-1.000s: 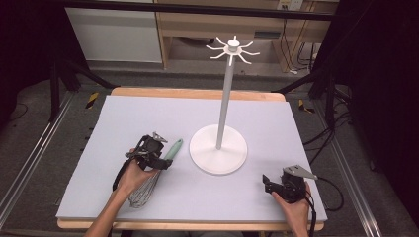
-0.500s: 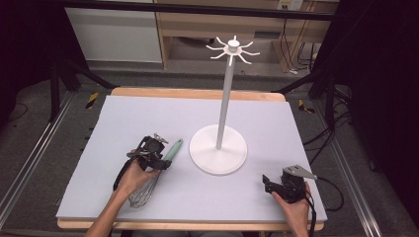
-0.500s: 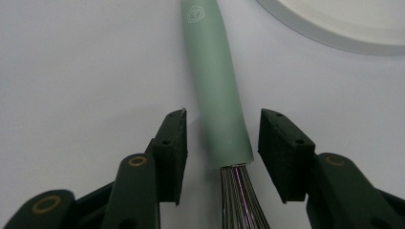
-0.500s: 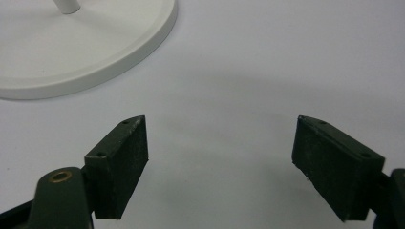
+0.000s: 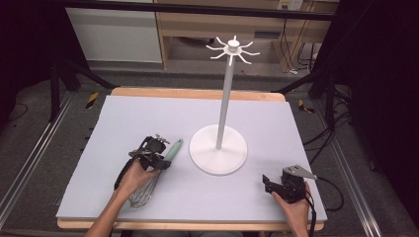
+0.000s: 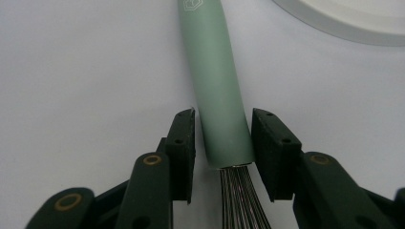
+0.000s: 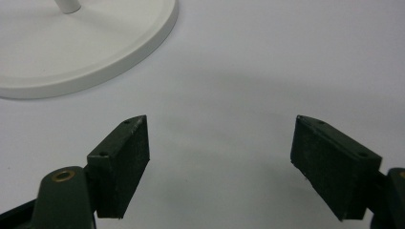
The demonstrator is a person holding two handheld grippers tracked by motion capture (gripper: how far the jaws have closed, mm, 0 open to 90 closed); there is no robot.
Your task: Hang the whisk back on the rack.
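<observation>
left tool (image 6: 223,143) narrow, straddling mint-green-handled wire whisk (image 6: 217,86) at handle base, not clamped | handle runs straight ahead | right tool (image 7: 219,162) wide, empty

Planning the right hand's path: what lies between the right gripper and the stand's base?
Nothing. In the right gripper view, bare table runs from the open right gripper to the white stand base; the high view agrees.

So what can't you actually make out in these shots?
- Whether the left tongs grip the whisk's green handle: left gripper view shows pads beside it, contact unclear.
- Whisk wires: high view, partly under the left hand; cut by the bottom edge in the left gripper view.
- Stand's base: cropped in the right gripper view.
</observation>
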